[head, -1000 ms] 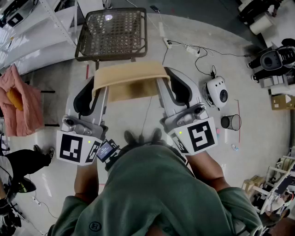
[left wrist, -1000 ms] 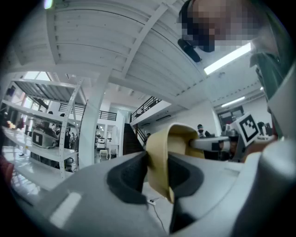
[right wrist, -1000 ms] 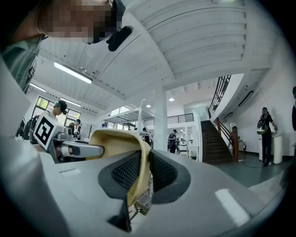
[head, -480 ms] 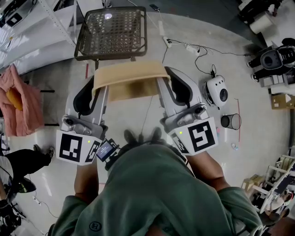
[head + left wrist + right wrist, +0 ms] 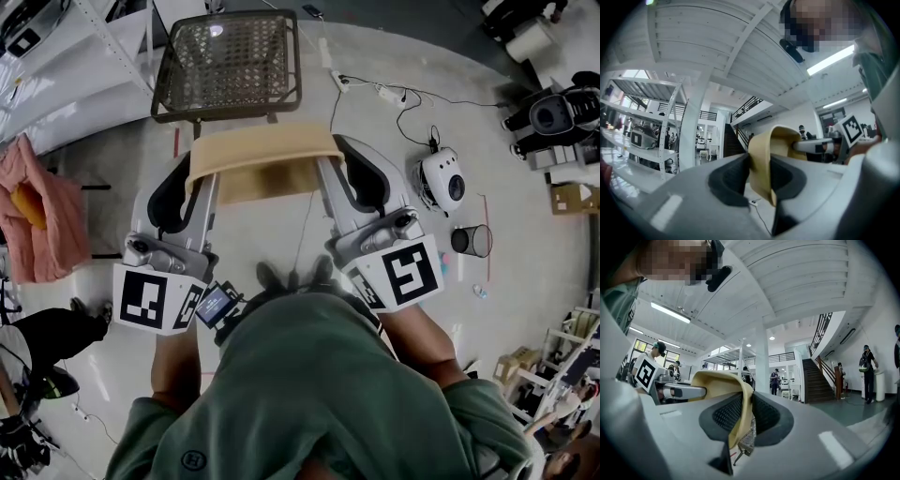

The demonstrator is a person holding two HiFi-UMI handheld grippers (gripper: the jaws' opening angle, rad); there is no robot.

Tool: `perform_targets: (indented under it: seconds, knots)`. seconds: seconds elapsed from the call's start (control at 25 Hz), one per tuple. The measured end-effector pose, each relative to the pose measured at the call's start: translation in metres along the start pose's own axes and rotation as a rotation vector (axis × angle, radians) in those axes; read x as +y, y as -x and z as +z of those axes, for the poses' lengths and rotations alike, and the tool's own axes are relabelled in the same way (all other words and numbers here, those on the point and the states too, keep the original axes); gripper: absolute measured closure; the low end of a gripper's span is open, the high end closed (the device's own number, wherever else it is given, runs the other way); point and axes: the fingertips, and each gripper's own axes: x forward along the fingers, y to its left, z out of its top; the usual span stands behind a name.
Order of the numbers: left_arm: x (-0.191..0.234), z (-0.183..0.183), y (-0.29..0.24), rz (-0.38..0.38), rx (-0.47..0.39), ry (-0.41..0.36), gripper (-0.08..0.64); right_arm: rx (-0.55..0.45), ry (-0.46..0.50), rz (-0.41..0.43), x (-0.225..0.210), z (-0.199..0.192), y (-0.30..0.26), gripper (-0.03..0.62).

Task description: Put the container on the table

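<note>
Hanging clear of the floor (image 5: pixel 281 234), the tan container (image 5: pixel 262 155) is held up between the two tools. At its 9 o'clock end the left gripper (image 5: pixel 202 190) is clamped narrow on the wall. At 3 o'clock the right gripper (image 5: pixel 328 178) has the other wall between its jaws, which are opening. The mesh table (image 5: pixel 234 66) stands at 12 o'clock, just beyond.
</note>
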Motion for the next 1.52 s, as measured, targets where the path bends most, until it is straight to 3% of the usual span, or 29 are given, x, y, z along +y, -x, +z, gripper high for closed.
perform_targets:
  seconds: [0.48, 1.12, 1.52]
  knots:
    - [0.014, -0.003, -0.008, -0.048, -0.016, 0.020, 0.473, -0.001, 0.006, -0.037, 0.001, 0.001, -0.010, 0.526]
    - [-0.005, -0.001, -0.110, -0.021, 0.011, 0.026, 0.472, -0.026, -0.047, 0.020, -0.104, 0.006, -0.029, 0.528]
    - [-0.006, -0.007, -0.158, 0.071, 0.026, 0.005, 0.470, -0.030, -0.089, 0.107, -0.158, -0.003, -0.055, 0.529]
